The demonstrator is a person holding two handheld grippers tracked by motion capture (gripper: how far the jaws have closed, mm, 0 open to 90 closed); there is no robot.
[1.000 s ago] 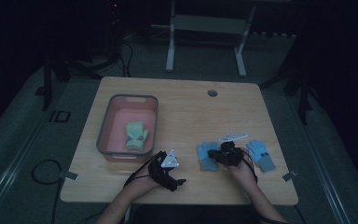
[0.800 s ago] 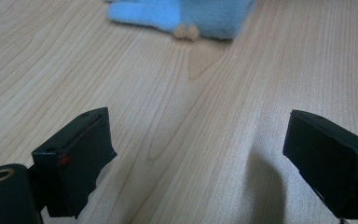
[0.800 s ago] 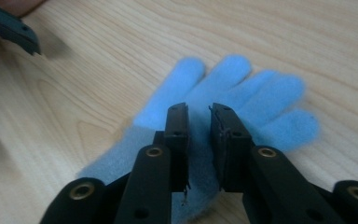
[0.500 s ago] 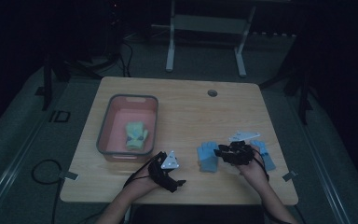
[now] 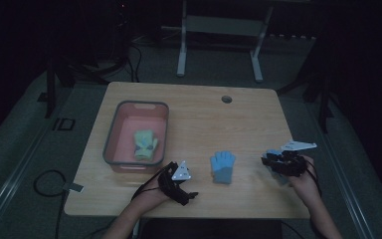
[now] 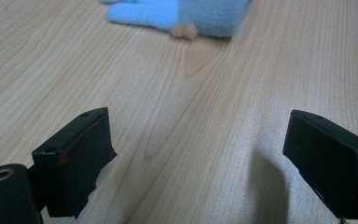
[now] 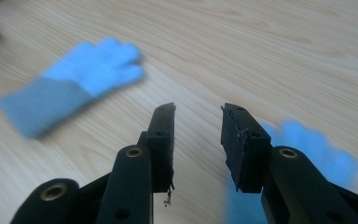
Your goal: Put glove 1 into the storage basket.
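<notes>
- High view, far left of the wooden table (image 5: 199, 107): a grey-rimmed pink bin (image 5: 113, 138) holds a pale green glove (image 5: 144, 144) lying flat on its floor. It looks like soft knit, so it should be light and limp.
- Near the front edge, just right of the bin, the left gripper (image 5: 179, 186) sits low over bare wood. In the left gripper view its jaws stand wide apart with nothing between them.
- At the middle of the near half lies a blue glove (image 5: 223, 167), fingers pointing away from the person, cuff toward the near edge, apart from both grippers. It also shows in the left gripper view (image 6: 191, 14) and, blurred, in the right gripper view (image 7: 74, 88).
- Judged from its fuzzy surface, this glove is soft, light and floppy, not fragile or slippery. It would sag from any single pinch, so the darker cuff band seems the best place to grip.
- At the right, the right gripper (image 5: 273, 162) hovers over a second blue glove (image 7: 317, 154), which lies beneath and beside its jaws. Those jaws are partly open, a narrow gap, holding nothing.
- No brand, label or writing is legible anywhere.
</notes>
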